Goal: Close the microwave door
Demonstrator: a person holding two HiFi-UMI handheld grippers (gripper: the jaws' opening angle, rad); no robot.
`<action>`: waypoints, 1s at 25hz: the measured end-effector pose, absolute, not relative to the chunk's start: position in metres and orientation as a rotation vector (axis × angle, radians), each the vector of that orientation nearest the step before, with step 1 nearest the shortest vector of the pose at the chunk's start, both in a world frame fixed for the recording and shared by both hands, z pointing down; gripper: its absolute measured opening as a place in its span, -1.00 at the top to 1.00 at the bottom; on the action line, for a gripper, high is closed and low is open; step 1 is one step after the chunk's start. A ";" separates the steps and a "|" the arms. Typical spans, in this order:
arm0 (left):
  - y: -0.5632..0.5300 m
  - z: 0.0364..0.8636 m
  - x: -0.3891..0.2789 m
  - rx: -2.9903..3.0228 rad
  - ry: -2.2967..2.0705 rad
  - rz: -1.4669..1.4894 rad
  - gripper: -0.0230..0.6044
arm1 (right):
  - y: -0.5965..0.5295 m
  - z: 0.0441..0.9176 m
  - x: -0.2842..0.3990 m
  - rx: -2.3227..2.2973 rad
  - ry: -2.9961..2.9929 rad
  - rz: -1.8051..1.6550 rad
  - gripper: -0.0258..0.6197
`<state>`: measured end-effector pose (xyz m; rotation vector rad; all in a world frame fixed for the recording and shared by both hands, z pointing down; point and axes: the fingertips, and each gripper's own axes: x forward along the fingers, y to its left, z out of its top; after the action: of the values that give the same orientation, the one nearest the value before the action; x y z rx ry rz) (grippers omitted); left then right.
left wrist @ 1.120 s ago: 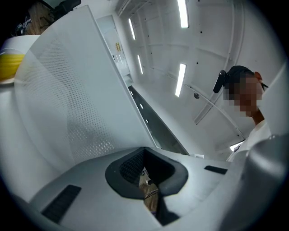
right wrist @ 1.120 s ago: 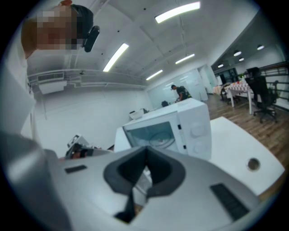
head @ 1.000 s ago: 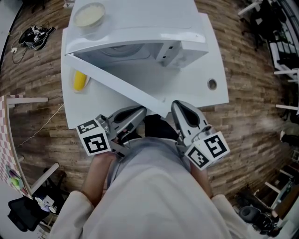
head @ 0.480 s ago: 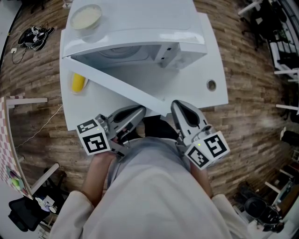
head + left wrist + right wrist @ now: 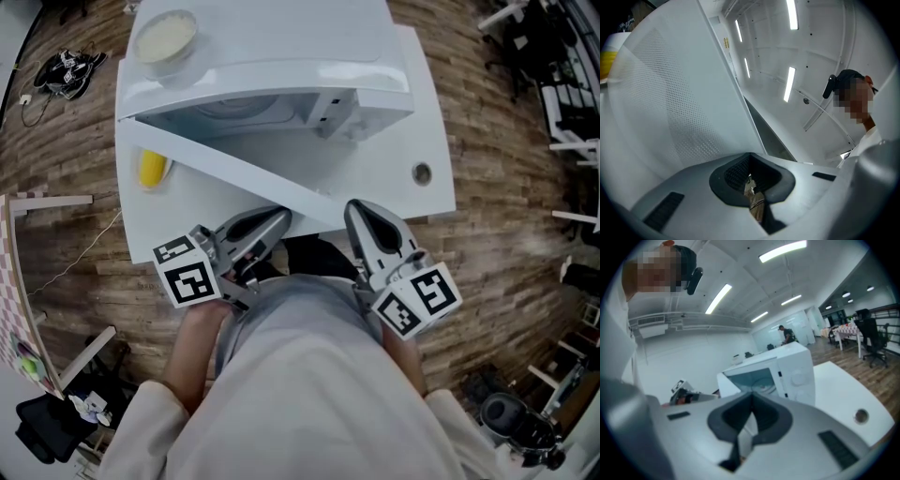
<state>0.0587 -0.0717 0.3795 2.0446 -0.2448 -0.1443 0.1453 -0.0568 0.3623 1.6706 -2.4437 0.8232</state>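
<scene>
A white microwave [image 5: 281, 42] stands on a white table [image 5: 417, 122], its door [image 5: 234, 169] swung open toward me at a slant. My left gripper [image 5: 275, 222] is shut and empty, its tip just short of the door's free edge near the table's front. To its right, my right gripper [image 5: 358, 212] is also shut and empty, close to the door's end. In the left gripper view the perforated inner face of the door [image 5: 670, 112] fills the left side beyond the left gripper [image 5: 750, 161]. The right gripper view shows the microwave [image 5: 776, 371] with its cavity open beyond the right gripper [image 5: 751, 406].
A bowl of pale food [image 5: 165, 36] sits on the microwave's top. A yellow cup [image 5: 152, 169] stands on the table behind the open door. A cable hole [image 5: 422, 172] marks the table's right part. Chairs and desks [image 5: 553, 84] line the right, over wooden floor.
Almost nothing has moved. The table and microwave have slid slightly left in the head view, and the left gripper has edged up a little toward the door.
</scene>
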 end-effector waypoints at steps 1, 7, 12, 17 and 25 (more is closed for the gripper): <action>-0.071 0.380 0.058 2.041 -0.249 -0.147 0.87 | -0.056 0.363 0.144 1.666 -2.446 0.824 0.85; -0.086 0.380 0.071 2.019 -0.261 -0.158 0.87 | -0.071 0.365 0.158 1.640 -2.449 0.845 0.85; -0.094 0.381 0.075 1.999 -0.266 -0.173 0.87 | -0.076 0.366 0.164 1.635 -2.450 0.857 0.85; -0.101 0.384 0.082 1.997 -0.278 -0.171 0.87 | -0.081 0.370 0.170 1.624 -2.455 0.870 0.86; -0.114 0.388 0.094 1.976 -0.303 -0.184 0.87 | -0.092 0.372 0.185 1.605 -2.481 0.878 0.85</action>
<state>0.0943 -0.1138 0.3880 1.9760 -0.3027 -0.1835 0.1846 -0.0923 0.3724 1.6045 -2.4815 0.8781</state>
